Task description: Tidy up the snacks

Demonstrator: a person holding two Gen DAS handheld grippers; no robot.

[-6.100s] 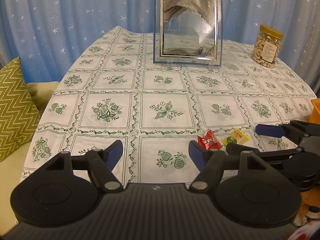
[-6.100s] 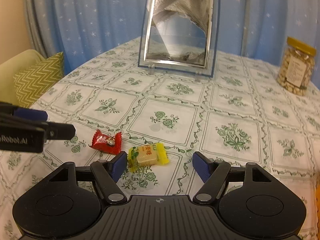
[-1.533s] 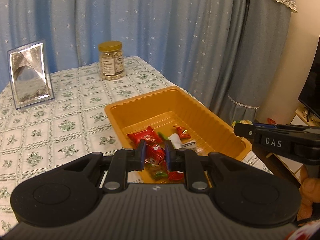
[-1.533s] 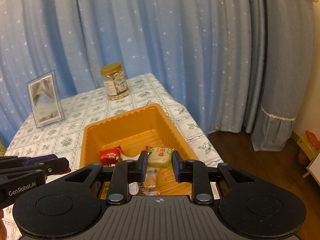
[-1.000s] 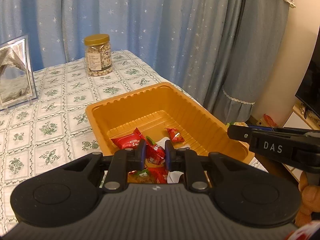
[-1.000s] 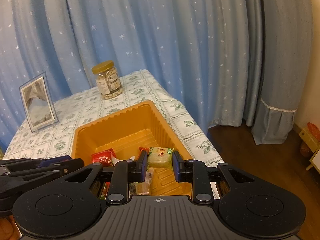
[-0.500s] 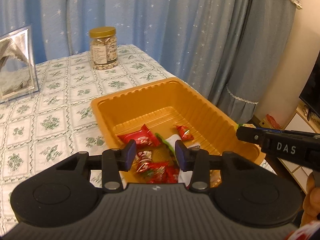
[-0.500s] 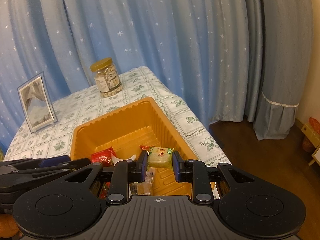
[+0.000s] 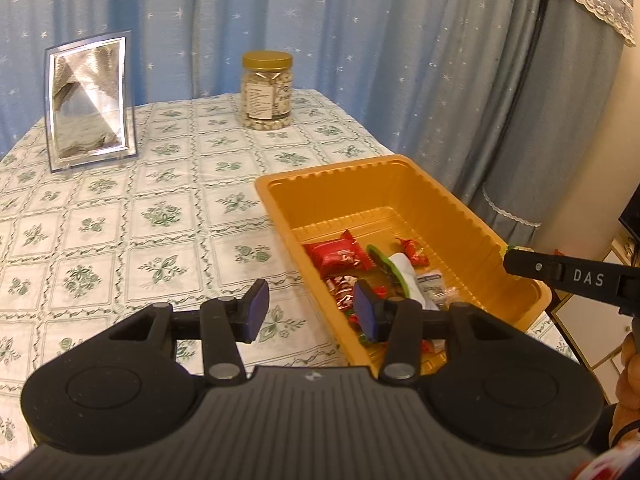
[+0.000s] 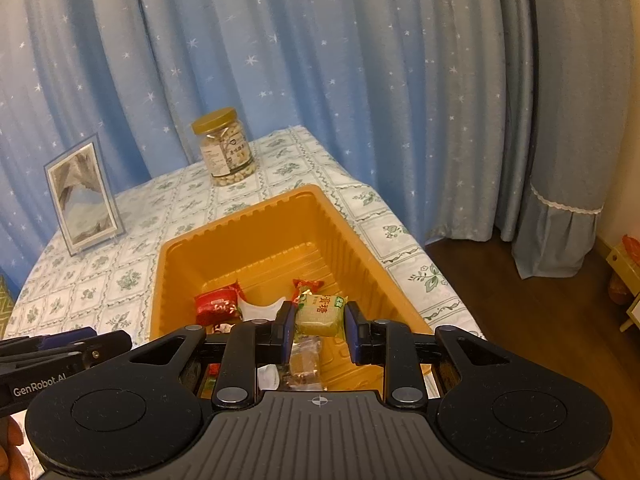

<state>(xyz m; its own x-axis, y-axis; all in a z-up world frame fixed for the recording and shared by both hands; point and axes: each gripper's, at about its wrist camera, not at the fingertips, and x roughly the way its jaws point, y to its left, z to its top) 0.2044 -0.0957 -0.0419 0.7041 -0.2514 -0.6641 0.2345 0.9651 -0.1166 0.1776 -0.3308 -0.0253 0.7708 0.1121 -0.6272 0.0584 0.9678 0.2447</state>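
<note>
The right tongs (image 10: 318,330) gripped a yellow candy (image 10: 319,315) over the orange tray (image 10: 276,216) at the bench's right edge. The left tongs (image 9: 310,312), just opening, held nothing, straddling the tray's left wall above red candies (image 9: 338,255) inside.

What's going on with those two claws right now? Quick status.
Left gripper just opened, empty. Right gripper clamps yellow candy over orange tray. Nothing blocking.

"DAS": right tool (image 9: 576,276) | "GenRobot.AI": left tool (image 10: 38,385)
</note>
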